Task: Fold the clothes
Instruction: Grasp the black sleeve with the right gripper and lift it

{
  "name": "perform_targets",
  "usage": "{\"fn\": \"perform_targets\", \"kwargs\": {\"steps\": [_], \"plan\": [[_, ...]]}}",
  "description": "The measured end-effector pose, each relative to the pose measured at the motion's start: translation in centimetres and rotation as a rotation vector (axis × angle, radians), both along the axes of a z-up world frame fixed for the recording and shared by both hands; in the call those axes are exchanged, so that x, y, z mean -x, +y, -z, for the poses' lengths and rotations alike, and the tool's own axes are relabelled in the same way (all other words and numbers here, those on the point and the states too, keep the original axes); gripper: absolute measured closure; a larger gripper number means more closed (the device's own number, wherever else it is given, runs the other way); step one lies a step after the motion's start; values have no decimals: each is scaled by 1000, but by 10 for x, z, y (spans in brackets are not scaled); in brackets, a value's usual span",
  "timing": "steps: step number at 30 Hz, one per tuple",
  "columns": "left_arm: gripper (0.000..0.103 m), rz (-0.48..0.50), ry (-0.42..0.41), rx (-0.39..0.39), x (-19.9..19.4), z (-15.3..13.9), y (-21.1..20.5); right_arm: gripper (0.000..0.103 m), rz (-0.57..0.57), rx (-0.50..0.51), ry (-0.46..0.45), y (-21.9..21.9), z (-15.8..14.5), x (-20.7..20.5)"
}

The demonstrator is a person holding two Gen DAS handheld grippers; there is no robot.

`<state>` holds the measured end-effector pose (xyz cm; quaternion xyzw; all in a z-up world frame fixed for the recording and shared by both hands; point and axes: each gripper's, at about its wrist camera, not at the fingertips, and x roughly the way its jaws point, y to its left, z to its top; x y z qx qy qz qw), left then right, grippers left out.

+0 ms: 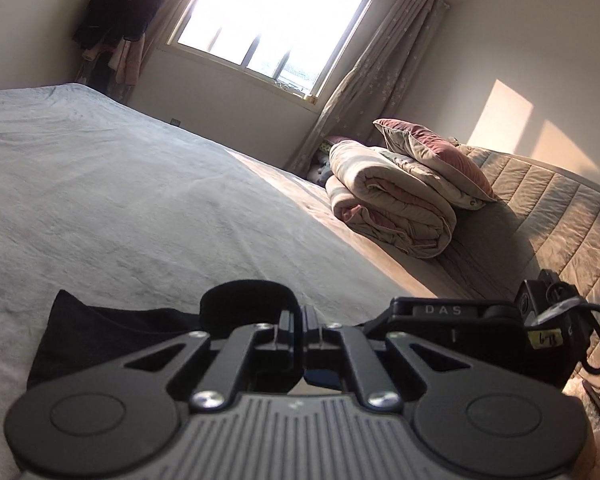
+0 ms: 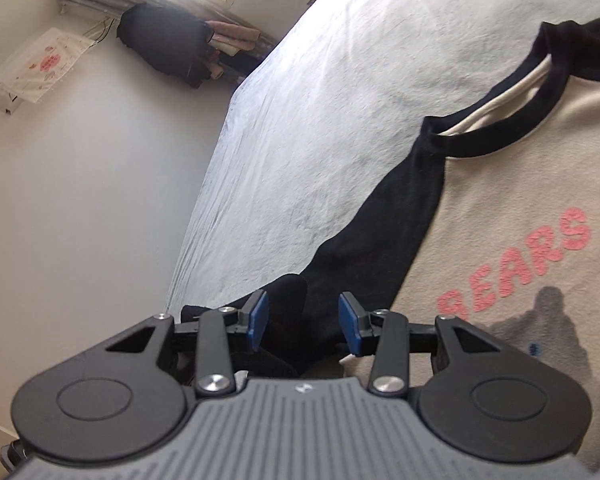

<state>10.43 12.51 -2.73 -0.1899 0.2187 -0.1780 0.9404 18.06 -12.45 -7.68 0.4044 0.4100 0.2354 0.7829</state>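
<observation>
The left tongs [image 1: 300,330] pinched a black cuff [image 1: 248,300]; the right tongs [image 2: 303,322] were part open around the black sleeve [image 2: 380,220]. The shirt [image 2: 520,200] lay flat on the bed [image 2: 320,120], collar [image 2: 496,92] toward the far edge.

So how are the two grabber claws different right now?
The left gripper is pinched shut on a black cuff of the shirt; the right gripper stands open, its blue pads apart, with the black sleeve between them unpressed. The left gripper faces the window; the right gripper looks along the cream shirt with pink letters. Both have the same black fingers and grey body, and both work on the same bed.
</observation>
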Motion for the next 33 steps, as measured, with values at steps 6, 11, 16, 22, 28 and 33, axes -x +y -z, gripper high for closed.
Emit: {"fn": "perform_targets", "kwargs": {"steps": [6,11,16,22,28,33], "plan": [[99,105,70,-56,-6,29,-26,59,86,-75,71,-39,26,8],[80,212,103,-128,-5,42,-35,59,81,-78,113,-46,41,15],[62,306,73,-130,6,34,-20,57,62,-68,128,-49,44,24],[69,251,118,-151,1,36,4,56,28,-23,79,-47,39,31],[76,192,161,-182,-7,35,10,56,-5,86,8,-30,36,32],[75,154,169,-223,-8,36,12,58,-39,204,-55,-12,31,38]]}}
